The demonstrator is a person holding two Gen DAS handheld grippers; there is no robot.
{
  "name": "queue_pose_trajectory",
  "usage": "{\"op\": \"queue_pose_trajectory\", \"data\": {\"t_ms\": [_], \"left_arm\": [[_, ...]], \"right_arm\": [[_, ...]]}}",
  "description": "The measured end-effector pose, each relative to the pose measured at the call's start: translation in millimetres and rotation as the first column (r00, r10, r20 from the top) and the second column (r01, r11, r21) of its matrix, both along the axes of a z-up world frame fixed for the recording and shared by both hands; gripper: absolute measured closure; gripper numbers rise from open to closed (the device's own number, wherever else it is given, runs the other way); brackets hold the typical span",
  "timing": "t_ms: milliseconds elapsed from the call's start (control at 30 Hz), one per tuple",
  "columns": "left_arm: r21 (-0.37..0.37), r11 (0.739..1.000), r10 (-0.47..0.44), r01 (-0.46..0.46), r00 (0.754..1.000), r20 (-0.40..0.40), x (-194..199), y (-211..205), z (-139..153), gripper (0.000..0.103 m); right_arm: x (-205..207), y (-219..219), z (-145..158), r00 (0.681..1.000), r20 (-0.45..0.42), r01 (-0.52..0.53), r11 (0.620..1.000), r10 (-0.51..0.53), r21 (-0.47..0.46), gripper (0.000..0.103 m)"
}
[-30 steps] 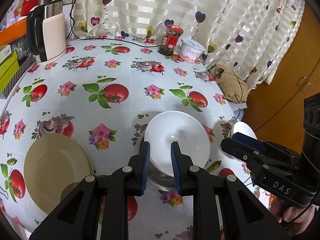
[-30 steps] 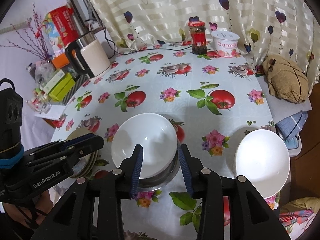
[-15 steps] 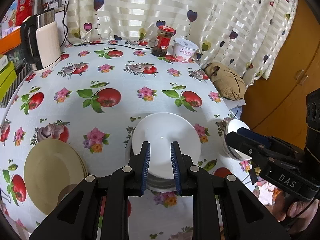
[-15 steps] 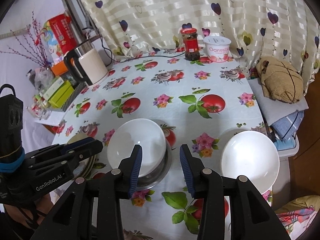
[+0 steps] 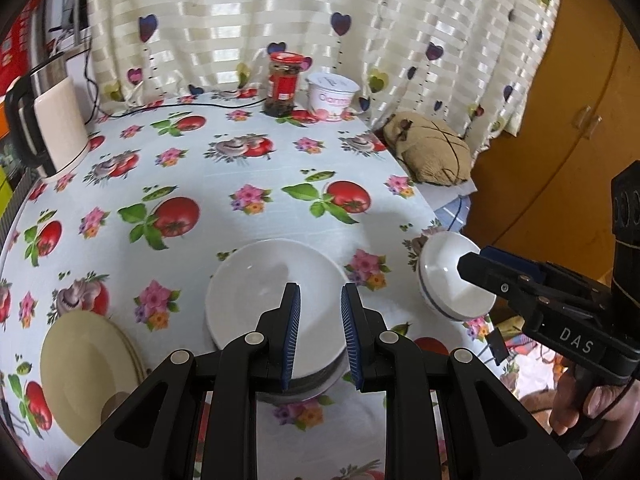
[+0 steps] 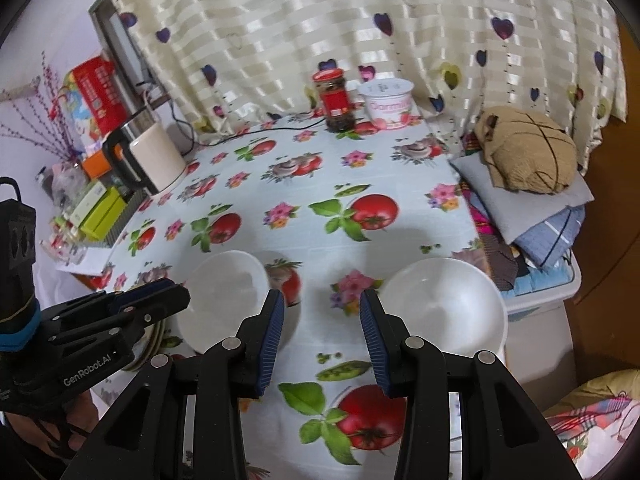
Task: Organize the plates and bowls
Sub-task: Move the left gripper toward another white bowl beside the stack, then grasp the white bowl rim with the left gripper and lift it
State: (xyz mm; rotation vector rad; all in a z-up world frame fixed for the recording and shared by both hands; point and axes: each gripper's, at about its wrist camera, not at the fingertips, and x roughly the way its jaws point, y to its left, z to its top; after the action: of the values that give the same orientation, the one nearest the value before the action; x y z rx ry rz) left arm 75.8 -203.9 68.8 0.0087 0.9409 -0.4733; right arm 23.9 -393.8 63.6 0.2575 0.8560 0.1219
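Since both claws were drawn back, the white bowl point(image 5: 272, 292) is left nested in a metal bowl point(image 5: 304, 384) near the counter's front edge; left claw point(image 5: 320, 332) and right claw point(image 6: 322, 340) are held open, empty. A second bowl point(image 6: 444, 312) at the right edge is judged next.

Soft daylight glows through the striped curtain point(image 5: 304, 20) far ahead of the jaws, leaving the floral tablecloth point(image 6: 312, 200) evenly bright. Faint grey shadows lie on the cloth just ahead of the jaws, with small glints inside the white bowl point(image 5: 276, 300). Both fisheye views bend outward into black corners, edges slightly soft.
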Motion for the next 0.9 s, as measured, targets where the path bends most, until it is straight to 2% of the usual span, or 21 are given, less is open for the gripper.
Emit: {"op": "queue_pose_trajectory", "data": {"t_ms": [467, 900], "left_arm": [[-0.003, 0.993, -0.114, 0.114, 0.993, -0.027, 6, -49, -8, 0.081], [-0.075, 0.979, -0.199, 0.191, 0.973, -0.116, 18, -94, -30, 0.081]], "right_arm": [[-9, -52, -4, 0.992, -0.001, 0.127, 0.992, -0.127, -0.02, 0.064], [-16, -90, -31, 0.972, -0.061, 0.225, 0.974, -0.226, -0.029, 0.064]]}}
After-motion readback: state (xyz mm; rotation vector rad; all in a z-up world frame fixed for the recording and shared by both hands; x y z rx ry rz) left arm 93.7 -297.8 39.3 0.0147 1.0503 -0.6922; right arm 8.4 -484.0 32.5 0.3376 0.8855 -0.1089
